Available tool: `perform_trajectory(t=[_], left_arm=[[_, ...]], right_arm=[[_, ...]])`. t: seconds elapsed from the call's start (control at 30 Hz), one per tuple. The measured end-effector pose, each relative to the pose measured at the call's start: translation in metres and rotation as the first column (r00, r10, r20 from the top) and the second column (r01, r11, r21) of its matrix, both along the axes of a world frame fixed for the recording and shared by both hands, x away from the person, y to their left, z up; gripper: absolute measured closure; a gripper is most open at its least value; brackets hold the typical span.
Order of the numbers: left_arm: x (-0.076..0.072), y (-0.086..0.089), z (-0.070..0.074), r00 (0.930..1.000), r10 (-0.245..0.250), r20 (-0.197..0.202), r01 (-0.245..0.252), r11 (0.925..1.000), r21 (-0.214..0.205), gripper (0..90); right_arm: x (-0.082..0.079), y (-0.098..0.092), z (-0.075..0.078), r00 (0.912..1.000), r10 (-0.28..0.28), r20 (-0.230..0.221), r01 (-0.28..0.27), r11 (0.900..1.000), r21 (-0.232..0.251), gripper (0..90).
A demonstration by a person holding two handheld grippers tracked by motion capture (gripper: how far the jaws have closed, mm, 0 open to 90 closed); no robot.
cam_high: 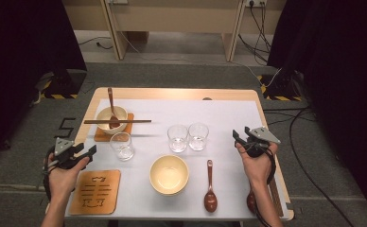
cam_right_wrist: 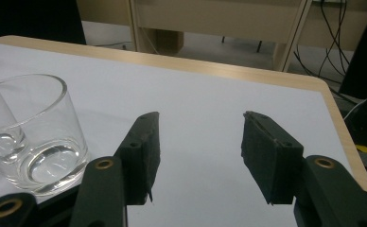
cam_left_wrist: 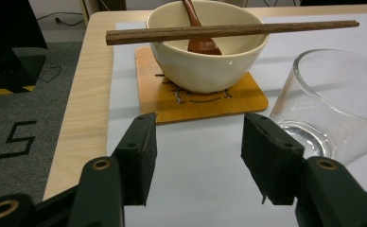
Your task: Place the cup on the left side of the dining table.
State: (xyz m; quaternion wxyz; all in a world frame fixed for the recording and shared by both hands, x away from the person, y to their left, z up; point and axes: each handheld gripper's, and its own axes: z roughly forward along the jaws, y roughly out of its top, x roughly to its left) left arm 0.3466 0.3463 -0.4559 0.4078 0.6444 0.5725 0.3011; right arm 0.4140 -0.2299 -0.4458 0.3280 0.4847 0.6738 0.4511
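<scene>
While both tools are held with jaws apart and nothing clamped, the left tool (cam_high: 91,150) is aimed past a glass (cam_left_wrist: 335,104) at the chopstick-topped bowl (cam_left_wrist: 207,61).

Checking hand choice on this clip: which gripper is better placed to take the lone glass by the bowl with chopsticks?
Left. The left gripper is open beside that glass; the right gripper sits across the table.

Relative to the table (cam_high: 229,97), these are counted on it: three glasses (cam_high: 122,145), two bowls (cam_high: 169,174), two wooden coasters (cam_high: 95,191), two loose brown spoons (cam_high: 210,187), one more spoon in the far bowl (cam_high: 111,118), and one pair of chopsticks (cam_high: 117,121) laid across it.
</scene>
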Motion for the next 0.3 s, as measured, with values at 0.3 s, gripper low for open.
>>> perform_trajectory(t=[0.3], left_arm=[[-0.0020, 0.0006, -0.0050, 0.9999, 0.001, 0.013, -0.001, 0.9996, -0.029, 45.9]], right_arm=[[-0.0003, -0.0030, 0.0031, 1.0000, -0.006, 0.000, 0.006, 0.9999, 0.009, 47.8]])
